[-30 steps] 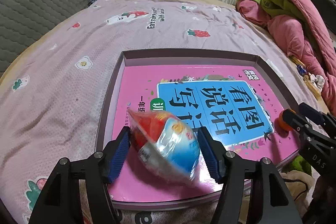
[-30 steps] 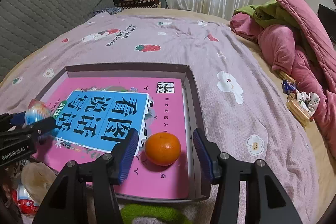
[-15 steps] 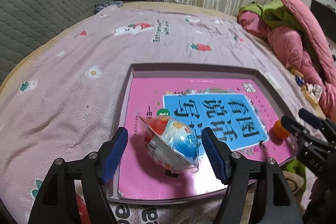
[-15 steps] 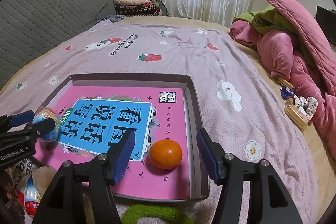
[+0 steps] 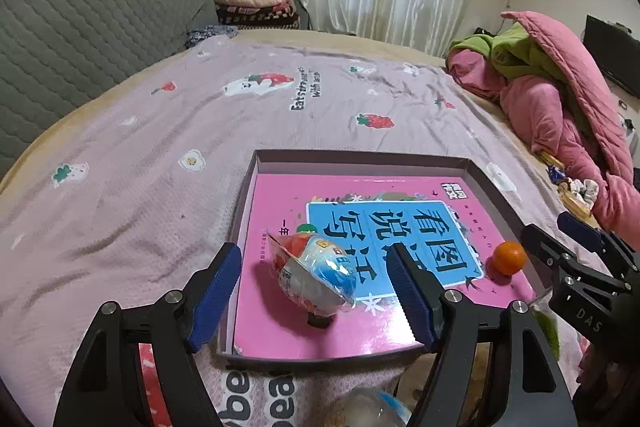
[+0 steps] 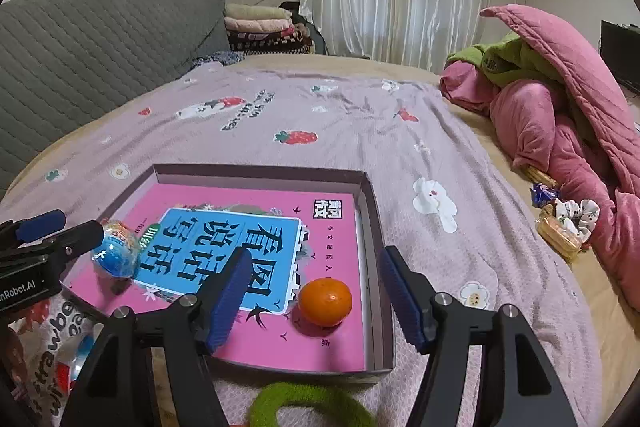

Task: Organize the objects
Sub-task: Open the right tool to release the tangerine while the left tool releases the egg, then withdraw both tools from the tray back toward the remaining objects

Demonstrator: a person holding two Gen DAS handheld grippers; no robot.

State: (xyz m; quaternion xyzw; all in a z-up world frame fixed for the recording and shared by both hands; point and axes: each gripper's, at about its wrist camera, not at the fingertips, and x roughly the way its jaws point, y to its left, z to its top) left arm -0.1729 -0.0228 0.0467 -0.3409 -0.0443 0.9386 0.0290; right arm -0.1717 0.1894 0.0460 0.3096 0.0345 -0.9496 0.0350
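Lying in a shallow box [image 5: 256, 187] on the bed are three items. Item one: a pink book [image 5: 400, 223] with a blue panel of printed characters, covering the box floor. Item two: an egg-shaped toy [image 5: 316, 273] in clear crinkled wrap, red at its far end and blue and white at its near end, sitting on the near left part of the book and tilting a little. Item three: a small round orange [image 6: 325, 301], smooth and glossy, sitting on the near right part of the book just beside the right wall of the box.

Left gripper [image 5: 314, 291]: hanging over the near left corner of the box and angling downward. Its jaws have just been opening and are standing wide; the toy is showing between the blue pads, but neither pad is touching it. Right gripper [image 6: 312, 301]: hanging over the near right part of the box, also angling downward. Its jaws have just been opening and are standing apart, with the orange showing between them, untouched and resting on the book.

Edges and room: low walls are running round all four sides of the box. A lilac bedspread [image 6: 360, 131] with strawberry prints is stretching wide and flat beyond the far wall and to the left. A heap of pink and green bedding [image 6: 560, 99] is crowding the far right. A green fuzzy ring [image 6: 304, 407] is lying just outside the near wall.
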